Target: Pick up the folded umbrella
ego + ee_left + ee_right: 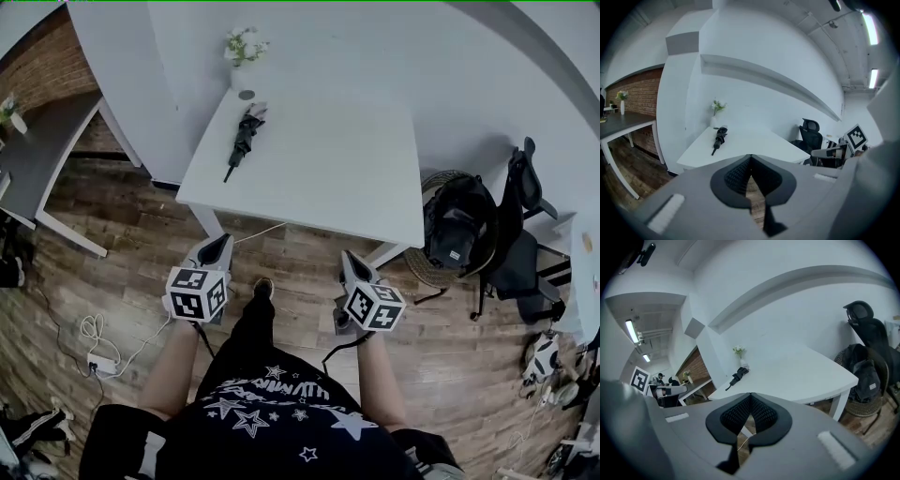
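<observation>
Wood-plank floor [112,281] was seen beneath the grey left gripper [217,242] and right gripper [349,258], both jaw pairs closed and empty. Well ahead of the jaws, the black folded umbrella [242,141] was laid on the white rectangular table [328,159]. The jaws should be opened before arrival. That gap was shown whole only by the head view.

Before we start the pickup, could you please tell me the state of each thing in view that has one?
folded umbrella: folded shut, lying flat on the white table, untouched.
left gripper: shut, empty, short of the table.
right gripper: shut, empty, short of the table.
flower vase: upright, beyond the umbrella at the table's far edge.
</observation>
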`<state>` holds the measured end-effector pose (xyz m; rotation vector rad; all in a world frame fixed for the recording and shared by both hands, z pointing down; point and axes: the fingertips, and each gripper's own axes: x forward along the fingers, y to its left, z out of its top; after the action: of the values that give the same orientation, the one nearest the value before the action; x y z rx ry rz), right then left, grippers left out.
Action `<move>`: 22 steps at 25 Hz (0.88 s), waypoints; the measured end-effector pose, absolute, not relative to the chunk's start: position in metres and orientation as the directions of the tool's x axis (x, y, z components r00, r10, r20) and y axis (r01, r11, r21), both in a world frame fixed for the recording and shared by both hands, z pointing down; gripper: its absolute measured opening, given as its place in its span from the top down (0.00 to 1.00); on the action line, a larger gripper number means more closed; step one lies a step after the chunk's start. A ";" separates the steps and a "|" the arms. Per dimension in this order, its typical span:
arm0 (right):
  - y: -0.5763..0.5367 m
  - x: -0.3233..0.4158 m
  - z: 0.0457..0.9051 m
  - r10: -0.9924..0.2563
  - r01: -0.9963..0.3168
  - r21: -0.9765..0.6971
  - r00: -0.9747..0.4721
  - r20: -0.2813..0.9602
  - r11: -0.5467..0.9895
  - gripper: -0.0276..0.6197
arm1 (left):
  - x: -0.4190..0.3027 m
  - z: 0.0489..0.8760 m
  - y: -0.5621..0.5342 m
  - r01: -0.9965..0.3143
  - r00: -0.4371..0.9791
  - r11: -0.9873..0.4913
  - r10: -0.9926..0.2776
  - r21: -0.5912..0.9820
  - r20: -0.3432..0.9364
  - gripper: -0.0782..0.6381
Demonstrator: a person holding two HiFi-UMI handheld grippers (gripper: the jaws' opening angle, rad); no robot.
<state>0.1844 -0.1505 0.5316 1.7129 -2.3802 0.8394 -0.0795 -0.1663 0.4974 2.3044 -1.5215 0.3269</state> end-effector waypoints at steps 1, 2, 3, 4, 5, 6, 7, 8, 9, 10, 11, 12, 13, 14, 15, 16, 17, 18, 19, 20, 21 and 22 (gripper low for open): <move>-0.162 0.186 0.532 -0.850 -0.900 -0.378 -0.365 0.381 0.217 0.93 | -0.080 0.497 -0.179 -0.919 0.394 -0.357 -0.837 0.168 0.379 0.89; -0.173 0.186 0.531 -0.850 -0.901 -0.378 -0.364 0.382 0.216 0.93 | -0.080 0.496 -0.192 -0.919 0.394 -0.357 -0.838 0.168 0.377 0.89; -0.186 0.187 0.531 -0.850 -0.902 -0.376 -0.362 0.383 0.214 0.93 | -0.080 0.497 -0.206 -0.919 0.395 -0.357 -0.839 0.168 0.376 0.89; -0.199 0.186 0.532 -0.851 -0.903 -0.374 -0.359 0.384 0.212 0.93 | -0.081 0.498 -0.219 -0.919 0.395 -0.356 -0.838 0.170 0.376 0.89; -0.211 0.185 0.532 -0.850 -0.905 -0.371 -0.355 0.389 0.208 0.93 | -0.082 0.500 -0.231 -0.919 0.395 -0.354 -0.836 0.174 0.381 0.89; -0.223 0.182 0.533 -0.848 -0.906 -0.370 -0.353 0.396 0.205 0.93 | -0.084 0.503 -0.243 -0.919 0.394 -0.351 -0.833 0.179 0.389 0.89; -0.234 0.179 0.533 -0.843 -0.906 -0.370 -0.355 0.404 0.204 0.93 | -0.086 0.506 -0.255 -0.919 0.394 -0.348 -0.828 0.185 0.399 0.89; -0.244 0.175 0.533 -0.837 -0.905 -0.370 -0.360 0.412 0.208 0.93 | -0.088 0.507 -0.266 -0.918 0.395 -0.347 -0.823 0.191 0.407 0.89; -0.255 0.172 0.532 -0.832 -0.905 -0.368 -0.366 0.417 0.214 0.93 | -0.090 0.507 -0.278 -0.917 0.398 -0.347 -0.820 0.196 0.413 0.89; -0.267 0.170 0.531 -0.829 -0.906 -0.364 -0.368 0.422 0.217 0.93 | -0.091 0.506 -0.290 -0.916 0.400 -0.347 -0.817 0.201 0.414 0.89; -0.279 0.168 0.531 -0.827 -0.908 -0.360 -0.366 0.427 0.215 0.93 | -0.093 0.506 -0.302 -0.915 0.403 -0.346 -0.815 0.207 0.416 0.89; -0.290 0.168 0.532 -0.826 -0.910 -0.358 -0.360 0.434 0.208 0.93 | -0.094 0.508 -0.313 -0.914 0.404 -0.343 -0.813 0.215 0.419 0.89; -0.300 0.168 0.533 -0.826 -0.912 -0.357 -0.353 0.440 0.200 0.93 | -0.096 0.510 -0.324 -0.914 0.404 -0.339 -0.810 0.223 0.424 0.89; -0.309 0.166 0.533 -0.826 -0.913 -0.358 -0.349 0.443 0.193 0.93 | -0.098 0.512 -0.334 -0.913 0.406 -0.336 -0.807 0.231 0.429 0.89; -0.318 0.164 0.532 -0.825 -0.913 -0.359 -0.348 0.445 0.191 0.93 | -0.099 0.514 -0.345 -0.911 0.409 -0.335 -0.803 0.239 0.434 0.89; -0.328 0.162 0.531 -0.824 -0.913 -0.359 -0.349 0.447 0.192 0.93 | -0.100 0.516 -0.355 -0.909 0.413 -0.337 -0.798 0.244 0.439 0.89; -0.337 0.160 0.531 -0.822 -0.914 -0.357 -0.350 0.450 0.193 0.93 | -0.100 0.517 -0.366 -0.907 0.418 -0.339 -0.793 0.248 0.444 0.89; -0.345 0.158 0.532 -0.819 -0.915 -0.355 -0.348 0.456 0.191 0.93 | -0.100 0.519 -0.376 -0.906 0.421 -0.342 -0.788 0.250 0.449 0.89; -0.354 0.158 0.532 -0.818 -0.917 -0.351 -0.344 0.461 0.188 0.93 | -0.100 0.520 -0.386 -0.905 0.424 -0.345 -0.784 0.250 0.453 0.89; -0.363 0.158 0.532 -0.818 -0.919 -0.347 -0.340 0.464 0.185 0.93 | -0.099 0.520 -0.397 -0.904 0.426 -0.348 -0.781 0.249 0.456 0.89; -0.371 0.157 0.531 -0.818 -0.921 -0.344 -0.337 0.466 0.183 0.93 | -0.100 0.521 -0.407 -0.904 0.427 -0.350 -0.778 0.247 0.460 0.89; -0.380 0.157 0.530 -0.818 -0.922 -0.341 -0.335 0.468 0.182 0.93 | -0.101 0.523 -0.417 -0.904 0.427 -0.351 -0.775 0.244 0.466 0.89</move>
<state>0.1568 -0.3796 0.5299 1.6944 -2.2707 0.8633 -0.1008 -0.4170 0.5227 2.2220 -1.4192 0.3726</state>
